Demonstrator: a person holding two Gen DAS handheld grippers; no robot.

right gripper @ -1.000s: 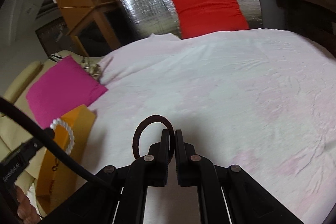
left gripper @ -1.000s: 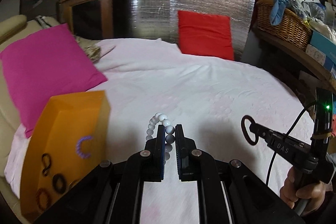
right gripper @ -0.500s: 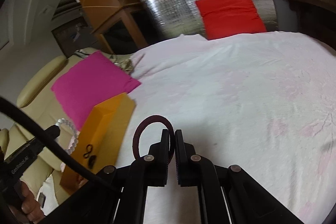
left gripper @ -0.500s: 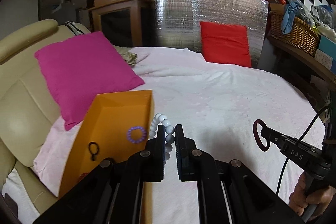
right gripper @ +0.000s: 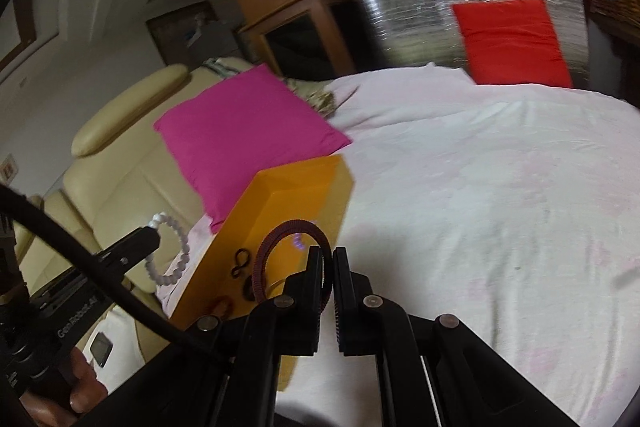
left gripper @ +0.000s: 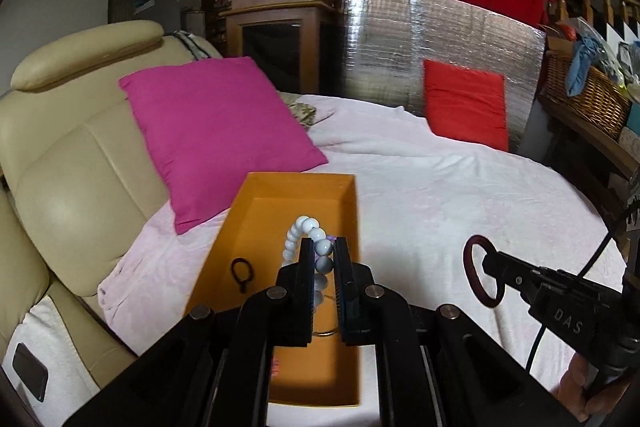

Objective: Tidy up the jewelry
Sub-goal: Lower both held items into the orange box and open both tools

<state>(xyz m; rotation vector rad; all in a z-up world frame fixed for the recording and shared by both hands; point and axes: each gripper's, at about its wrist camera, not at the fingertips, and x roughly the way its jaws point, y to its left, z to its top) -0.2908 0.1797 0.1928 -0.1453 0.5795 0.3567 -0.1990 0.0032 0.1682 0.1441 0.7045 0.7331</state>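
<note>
My left gripper (left gripper: pixel 322 247) is shut on a white bead bracelet (left gripper: pixel 298 233) and holds it above the open orange box (left gripper: pixel 256 215). In the box lie a small black loop (left gripper: pixel 242 273), a thin metal ring (left gripper: pixel 324 333) and a purple piece mostly hidden by my fingers. My right gripper (right gripper: pixel 328 255) is shut on a dark red ring bracelet (right gripper: pixel 268 251), just right of the box (right gripper: pixel 304 183); it also shows in the left wrist view (left gripper: pixel 478 277). The left gripper with the white bracelet (right gripper: pixel 176 251) shows in the right wrist view.
The box sits on a white-pink bedspread (left gripper: pixel 460 195). A magenta pillow (left gripper: pixel 216 131) leans on a beige headboard (left gripper: pixel 60 163) behind it. A red cushion (left gripper: pixel 466 103) stands against a silver foil panel (left gripper: pixel 420 47). A wicker basket (left gripper: pixel 584 99) is far right. A dark phone (left gripper: pixel 30 373) lies low left.
Both grippers moved left toward the orange box. My left gripper with the white bracelet is now over the box's inside; the right gripper with the dark red ring came close beside it.
</note>
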